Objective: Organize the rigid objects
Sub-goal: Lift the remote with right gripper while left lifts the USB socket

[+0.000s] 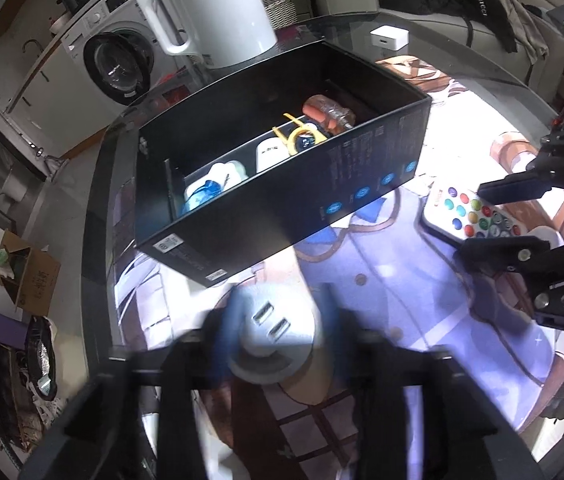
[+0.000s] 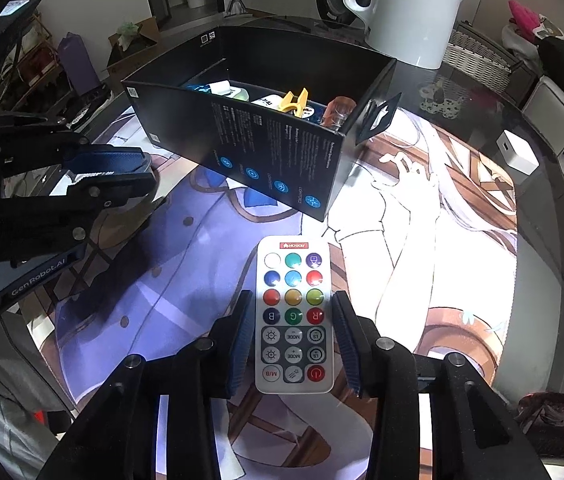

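Near the counter's (image 1: 461, 60) front edge, flat and face up on the printed mat (image 1: 401, 320): remote (image 2: 293, 316), button end toward the camera of the right wrist. Flanked by the right fingers (image 2: 238, 344), one along each long side, narrowed to roughly its width. Too close to tell whether the pads press on it or stand just off it.

Left of that, also over the mat: left fingers (image 1: 218, 344), about half open, blurred. Between them a white plug (image 1: 270, 332) with two slots on its face, blurred as well. Cannot tell whether gripped or merely between the pads.

Farther back, toward the counter's middle: open black box (image 1: 361, 168), set at a slant, its printed long wall facing both sets of fingers. Inside, an orange bottle (image 1: 327, 114) at one end, then a yellow clip (image 1: 297, 134), then white and blue items toward the other end.

Behind the box, at the far edge: white kettle (image 1: 218, 12), upright. Off to the box's right, on bare glass near the rim: small white cube (image 1: 389, 37), well apart from everything else.
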